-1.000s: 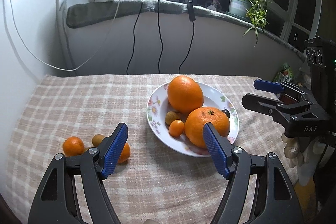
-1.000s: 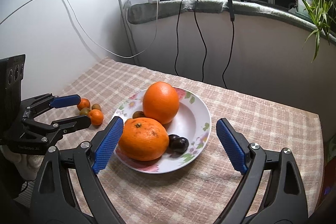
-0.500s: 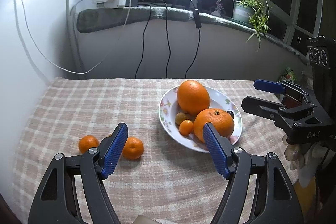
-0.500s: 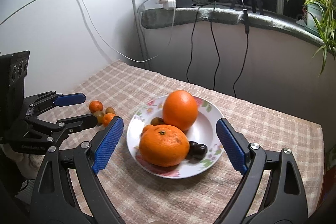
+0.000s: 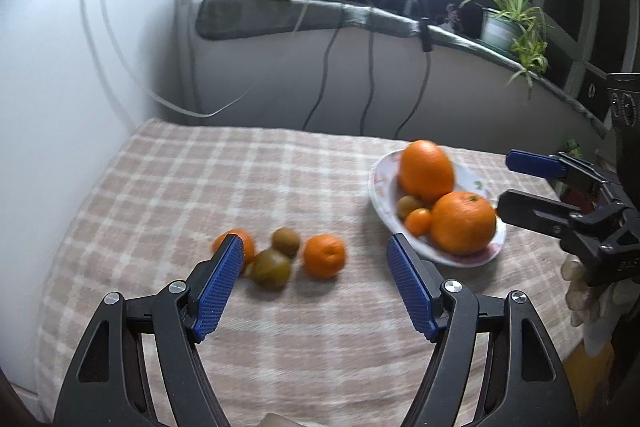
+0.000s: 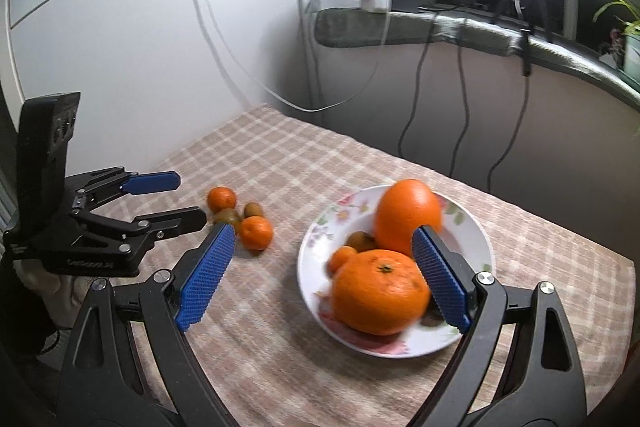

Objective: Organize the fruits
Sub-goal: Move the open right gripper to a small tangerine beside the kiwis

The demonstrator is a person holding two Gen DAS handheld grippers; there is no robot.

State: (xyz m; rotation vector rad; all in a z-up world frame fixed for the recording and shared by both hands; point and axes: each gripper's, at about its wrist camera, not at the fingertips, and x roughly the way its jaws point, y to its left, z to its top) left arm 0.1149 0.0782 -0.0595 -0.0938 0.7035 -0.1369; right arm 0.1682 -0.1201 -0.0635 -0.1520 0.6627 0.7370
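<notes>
**Both claws wide and empty over the fruit**

The left claw [image 5: 314,285] hangs above the checked beige tabletop [image 5: 200,195] with its blue-padded fingers spread apart, holding nothing. Just ahead of it lies a loose huddle of small fruit: a small orange mandarin [image 5: 324,255], two brownish-green round fruits [image 5: 271,268] touching each other, and a second mandarin [image 5: 240,242] partly behind the left pad.

The right claw [image 6: 320,277] is likewise agape and empty, hovering over the near side of the white floral plate [image 6: 476,235]. On that plate sit a big squat orange [image 6: 378,291] and a taller oval orange [image 6: 406,217] behind it, with a small mandarin [image 6: 340,257] and a brownish fruit [image 6: 359,239] tucked against them. The plate stands well apart from the loose huddle.
</notes>
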